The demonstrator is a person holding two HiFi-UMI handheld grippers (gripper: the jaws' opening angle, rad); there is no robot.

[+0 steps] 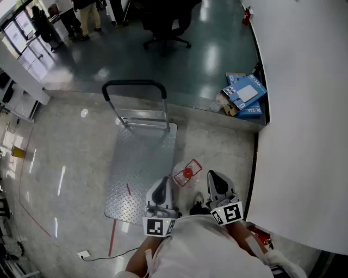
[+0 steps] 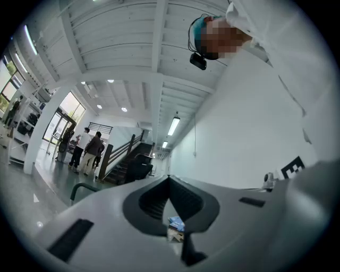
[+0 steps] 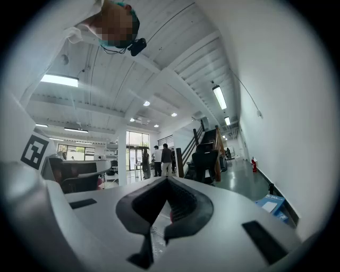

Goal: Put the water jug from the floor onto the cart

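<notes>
The water jug (image 1: 187, 174), clear with a red cap, lies on the floor just off the cart's right edge. The cart (image 1: 138, 168) is a flat diamond-plate trolley with a black push handle (image 1: 133, 86) at its far end. My left gripper (image 1: 160, 185) is over the cart's near right corner, to the left of the jug, with its jaws shut and nothing in them (image 2: 169, 178). To the right of the jug is my right gripper (image 1: 213, 176), also shut and empty (image 3: 167, 179). Both are held about level, above the floor.
A white wall (image 1: 304, 108) runs close along the right. Blue boxes (image 1: 244, 95) lie against it further on. An office chair (image 1: 166, 21) and several people (image 1: 70, 16) are far ahead. A red object (image 1: 260, 236) sits by the wall beside me.
</notes>
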